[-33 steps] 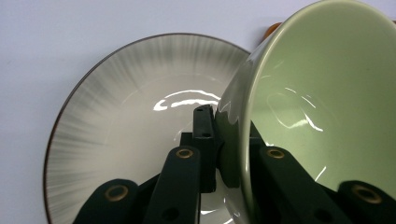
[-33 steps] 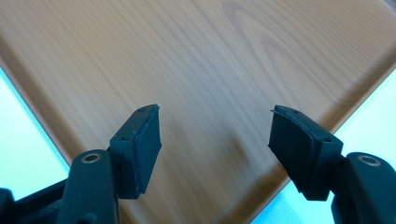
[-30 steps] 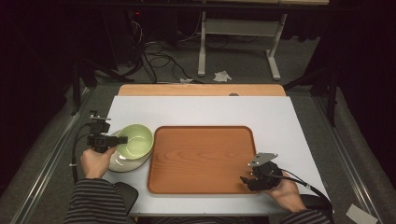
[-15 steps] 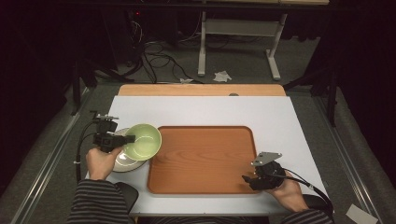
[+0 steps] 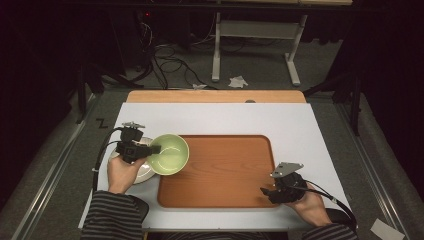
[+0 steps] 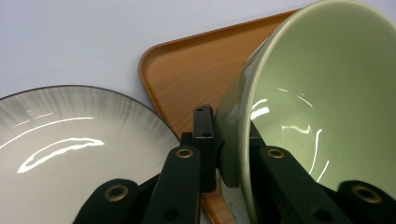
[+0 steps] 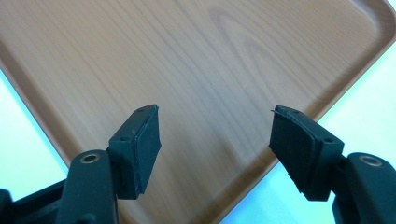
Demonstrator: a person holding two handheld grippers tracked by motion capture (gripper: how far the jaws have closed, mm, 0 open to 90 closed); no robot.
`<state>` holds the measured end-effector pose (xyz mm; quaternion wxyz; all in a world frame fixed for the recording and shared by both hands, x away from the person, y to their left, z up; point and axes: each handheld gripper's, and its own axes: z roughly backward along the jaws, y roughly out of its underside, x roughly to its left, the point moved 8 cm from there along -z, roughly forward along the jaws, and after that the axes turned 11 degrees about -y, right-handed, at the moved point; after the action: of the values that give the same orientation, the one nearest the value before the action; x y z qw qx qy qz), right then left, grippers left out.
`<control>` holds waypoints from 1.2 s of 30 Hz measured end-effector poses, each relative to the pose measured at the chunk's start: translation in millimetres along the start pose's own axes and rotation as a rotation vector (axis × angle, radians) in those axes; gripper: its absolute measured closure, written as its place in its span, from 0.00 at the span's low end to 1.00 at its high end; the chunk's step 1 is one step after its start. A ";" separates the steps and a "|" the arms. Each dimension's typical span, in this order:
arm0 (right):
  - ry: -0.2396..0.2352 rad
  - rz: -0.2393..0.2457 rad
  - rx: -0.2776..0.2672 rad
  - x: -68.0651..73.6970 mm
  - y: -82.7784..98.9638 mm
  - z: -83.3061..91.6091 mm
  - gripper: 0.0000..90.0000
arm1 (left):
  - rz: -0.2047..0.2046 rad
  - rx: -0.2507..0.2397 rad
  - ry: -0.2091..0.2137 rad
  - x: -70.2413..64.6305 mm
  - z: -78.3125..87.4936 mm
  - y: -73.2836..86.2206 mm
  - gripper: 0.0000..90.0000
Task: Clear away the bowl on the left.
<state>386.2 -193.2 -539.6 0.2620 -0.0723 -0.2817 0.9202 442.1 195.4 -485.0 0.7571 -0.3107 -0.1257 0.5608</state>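
Left gripper [image 5: 152,149] clamped on the rim of the pale green ceramic bowl [image 5: 170,154], held tilted over the white plate [image 5: 142,172] and the wooden tray's [image 5: 225,170] left edge; right gripper [image 5: 265,191] open-jawed over the tray's near corner.

A white plate [image 6: 70,140] with a grey-streaked rim lies on the pale table [image 5: 300,130] just left of the left gripper's [image 6: 231,140] jaws (its glaze catches the light). Well apart from those jaws, past the table's wooden strip [image 5: 215,96], crumpled paper [image 5: 238,81], black cables [image 5: 170,55] and a white metal stand [image 5: 255,30] sit on the floor.
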 end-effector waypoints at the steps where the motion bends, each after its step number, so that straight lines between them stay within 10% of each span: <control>1: 0.001 0.005 0.002 0.0 0.0 0.3 0.39 | -0.007 0.001 0.001 -2.5 -0.7 -0.4 0.93; 36: -0.010 -0.007 0.003 1.0 0.6 -3.6 0.39 | -0.134 0.001 0.071 -62.7 -13.0 -22.9 0.93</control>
<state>386.1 -191.4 -543.0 0.2640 -0.0662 -0.2821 0.9200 445.5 128.9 -471.1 0.7971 -0.3209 -0.1189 0.4975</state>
